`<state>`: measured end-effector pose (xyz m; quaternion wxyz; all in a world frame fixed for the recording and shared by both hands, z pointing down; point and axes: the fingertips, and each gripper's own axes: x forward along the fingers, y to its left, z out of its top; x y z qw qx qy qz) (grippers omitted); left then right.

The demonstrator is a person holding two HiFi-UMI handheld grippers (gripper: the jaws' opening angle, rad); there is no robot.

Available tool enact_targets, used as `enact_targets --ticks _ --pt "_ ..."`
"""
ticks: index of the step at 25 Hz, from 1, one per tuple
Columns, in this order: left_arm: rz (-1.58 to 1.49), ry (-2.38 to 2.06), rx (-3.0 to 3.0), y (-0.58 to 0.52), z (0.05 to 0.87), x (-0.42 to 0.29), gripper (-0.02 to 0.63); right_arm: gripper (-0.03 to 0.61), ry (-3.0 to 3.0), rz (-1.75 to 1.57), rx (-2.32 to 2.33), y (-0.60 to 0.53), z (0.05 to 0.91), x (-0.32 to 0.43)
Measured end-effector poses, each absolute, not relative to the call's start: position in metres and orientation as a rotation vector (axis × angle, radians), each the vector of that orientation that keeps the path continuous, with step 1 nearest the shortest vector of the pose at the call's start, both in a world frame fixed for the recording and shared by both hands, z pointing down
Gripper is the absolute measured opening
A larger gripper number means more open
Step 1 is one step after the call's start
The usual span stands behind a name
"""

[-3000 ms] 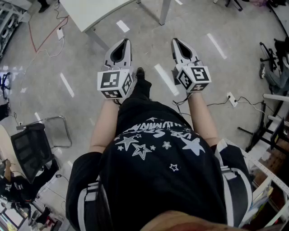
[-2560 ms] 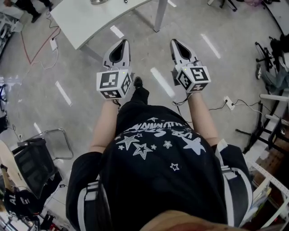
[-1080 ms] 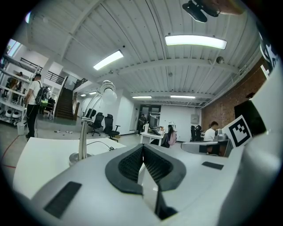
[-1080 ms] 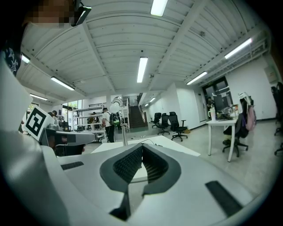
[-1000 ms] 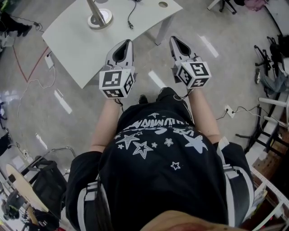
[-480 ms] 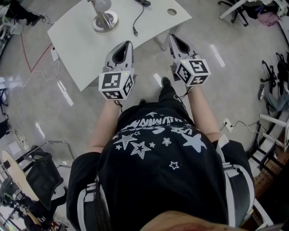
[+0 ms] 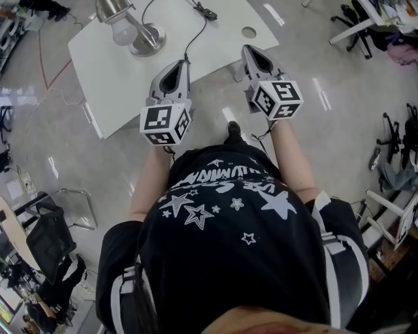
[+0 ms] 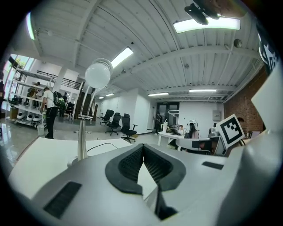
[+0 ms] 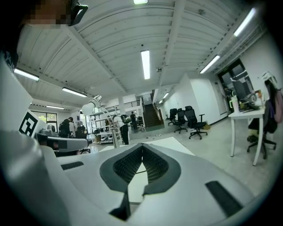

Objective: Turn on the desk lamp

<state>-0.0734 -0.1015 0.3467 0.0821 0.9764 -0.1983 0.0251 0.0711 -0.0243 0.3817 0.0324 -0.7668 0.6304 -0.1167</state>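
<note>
The desk lamp stands on a white table point(image 7: 117, 72) at the top of the head view, with a round silver base point(image 7: 149, 40) and a white bulb point(image 7: 123, 34) under a metal shade. Its bulb point(image 8: 97, 74) and pole show ahead in the left gripper view, and the bulb point(image 9: 88, 108) shows far off to the left in the right gripper view. My left gripper point(image 7: 185, 61) is shut and empty, its tip over the table's near edge, short of the base. My right gripper point(image 7: 243, 47) is shut and empty too, over the table's right part.
A black cable with a plug point(image 7: 204, 9) lies on the table beside a round cable hole point(image 7: 249, 32). Office chairs point(image 7: 46, 238) stand at the lower left and at the right point(image 7: 392, 156). People and shelves point(image 8: 47, 110) are in the background beyond the table.
The table and lamp have come from the top edge of the head view to just under the gripper tips as the person walked up. Both grippers stayed shut.
</note>
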Motion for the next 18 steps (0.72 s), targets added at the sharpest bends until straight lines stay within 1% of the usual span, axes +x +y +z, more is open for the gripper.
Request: enact_targets --ticks 10,18 --pt "0.065 -0.844 2.849 -0.108 0.350 -0.025 0.011 0.005 2.124 -0.374 -2.205 -0.048 0.385 0.132" --pt "0.098 -0.954 2.800 -0.100 0.363 -0.014 0.011 0.005 2.202 -0.409 -2.128 -0.057 0.397 0.154"
